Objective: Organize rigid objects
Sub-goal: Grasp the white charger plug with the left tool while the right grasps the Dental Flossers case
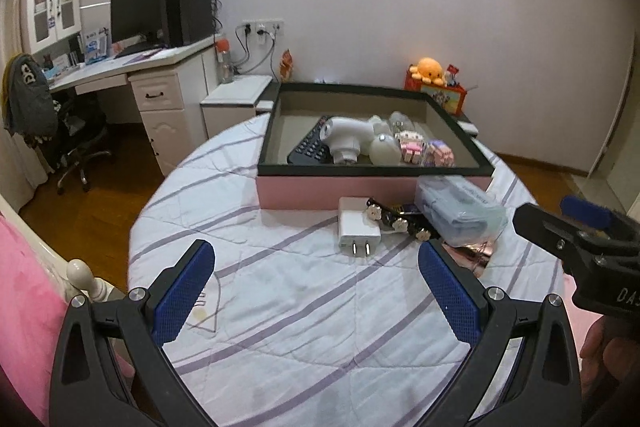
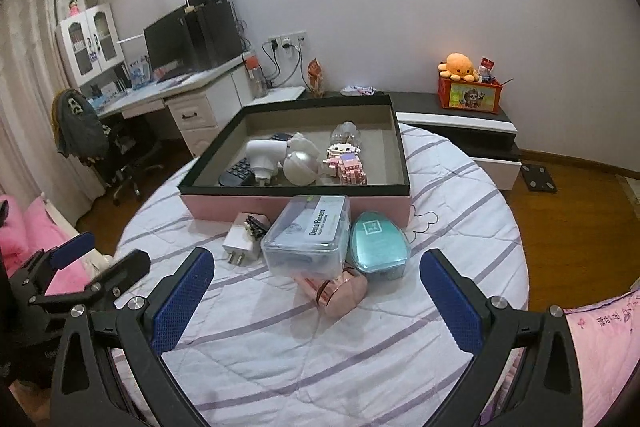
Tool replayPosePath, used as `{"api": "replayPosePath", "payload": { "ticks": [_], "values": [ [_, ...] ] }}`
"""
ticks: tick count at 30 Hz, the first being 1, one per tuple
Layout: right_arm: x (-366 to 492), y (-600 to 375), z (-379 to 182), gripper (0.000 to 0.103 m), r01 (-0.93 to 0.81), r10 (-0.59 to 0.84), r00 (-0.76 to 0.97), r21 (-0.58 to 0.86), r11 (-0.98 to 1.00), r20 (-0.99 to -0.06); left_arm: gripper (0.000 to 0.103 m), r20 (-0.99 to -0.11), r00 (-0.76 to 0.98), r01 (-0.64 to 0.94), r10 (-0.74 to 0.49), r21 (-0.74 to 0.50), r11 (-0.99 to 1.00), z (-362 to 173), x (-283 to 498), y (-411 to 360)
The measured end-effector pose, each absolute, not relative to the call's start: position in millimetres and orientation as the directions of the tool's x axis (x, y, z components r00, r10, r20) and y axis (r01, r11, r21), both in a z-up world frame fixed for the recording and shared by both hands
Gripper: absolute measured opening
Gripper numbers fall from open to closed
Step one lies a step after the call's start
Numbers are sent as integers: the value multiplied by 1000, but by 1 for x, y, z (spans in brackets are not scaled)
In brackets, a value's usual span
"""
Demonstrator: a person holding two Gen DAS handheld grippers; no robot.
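Observation:
A pink box with a black rim (image 1: 372, 170) (image 2: 296, 190) stands on the striped bed; it holds a remote, a white device (image 2: 262, 155), a round white thing and pink block figures (image 2: 348, 167). In front of it lie a white charger (image 1: 357, 227) (image 2: 239, 239), a black flowered hair clip (image 1: 394, 219), a clear floss box (image 2: 308, 241) (image 1: 460, 215), a teal case (image 2: 378, 243) and a rose-gold item (image 2: 334, 293). My left gripper (image 1: 316, 291) is open and empty, short of the charger. My right gripper (image 2: 316, 295) is open and empty, near the rose-gold item.
A white desk (image 2: 188, 83) with monitor and an office chair (image 1: 76, 143) stand to the left. A low cabinet (image 2: 460, 123) with a red box and orange plush is behind the bed. Pink bedding (image 1: 24, 291) lies at the left, wooden floor around.

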State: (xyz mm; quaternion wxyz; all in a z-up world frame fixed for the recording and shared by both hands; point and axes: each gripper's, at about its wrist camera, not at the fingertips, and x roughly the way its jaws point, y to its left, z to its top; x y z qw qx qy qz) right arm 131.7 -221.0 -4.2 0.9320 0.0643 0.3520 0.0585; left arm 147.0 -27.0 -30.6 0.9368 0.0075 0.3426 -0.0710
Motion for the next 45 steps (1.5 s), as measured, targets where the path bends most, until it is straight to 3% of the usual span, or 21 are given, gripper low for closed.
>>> {"api": "replayPosePath", "payload": {
  "ticks": [11,18,25,33,37,44,45],
  "values": [
    [177,-211,-32,102,-40,126,694,137,990,-708,103,-720,678,157,-146,-52,986,-78,198,-38],
    [197,-210,-51,91,-40,129,652,136,990,-747,103,-754,637,180,-161,-57,982,-99,224,-52],
    [208,-205,-60,68,-80,151,630,130,988,-762,103,-784,606,177,-135,-32,984,-111,244,-63],
    [203,-209,-59,66,-90,164,635,139,986,-755,99,-804,581,193,-123,-10,981,-117,257,-71],
    [205,-204,-60,67,-91,145,632,113,989,-761,88,-802,585,196,-124,-9,981,-116,259,-72],
    [205,-203,-60,67,-105,161,636,121,987,-755,42,-780,600,242,-177,-35,970,-111,253,-76],
    [203,-204,-60,66,-107,164,637,124,987,-753,42,-778,602,243,-181,-37,969,-110,252,-76]
  ]
}}
